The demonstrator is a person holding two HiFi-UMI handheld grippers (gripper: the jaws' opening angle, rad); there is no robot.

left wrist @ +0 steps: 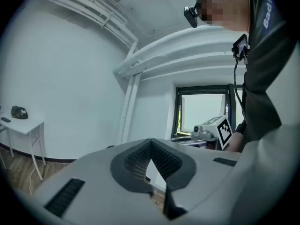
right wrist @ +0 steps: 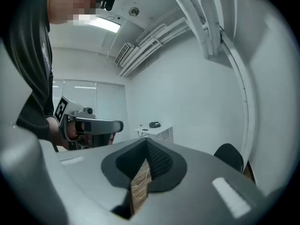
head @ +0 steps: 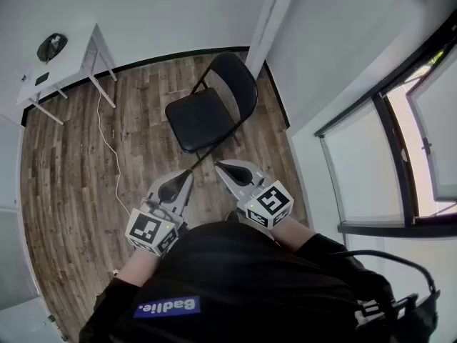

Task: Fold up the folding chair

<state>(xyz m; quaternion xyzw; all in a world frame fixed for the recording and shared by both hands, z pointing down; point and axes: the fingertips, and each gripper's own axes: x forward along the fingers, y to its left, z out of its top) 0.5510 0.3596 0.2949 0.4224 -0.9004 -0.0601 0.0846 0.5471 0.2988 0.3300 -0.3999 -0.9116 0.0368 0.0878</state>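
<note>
Two empty grippers, left gripper (head: 187,176) and right gripper (head: 220,165), both pinched shut. The unfolded folding chair (head: 207,116) stands by the floor's far edge — nudged closed-jawed, it'd likely skid or tip.

We look steeply down from the head onto the black metal folding chair (head: 211,106), just ahead. Both gripper views ride low, facing nearly level along their jaws; all three views share the small white tabletop (head: 68,59) far left.

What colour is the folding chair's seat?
Black. The folding chair shows best in the head view, standing open on the wooden floor.
</note>
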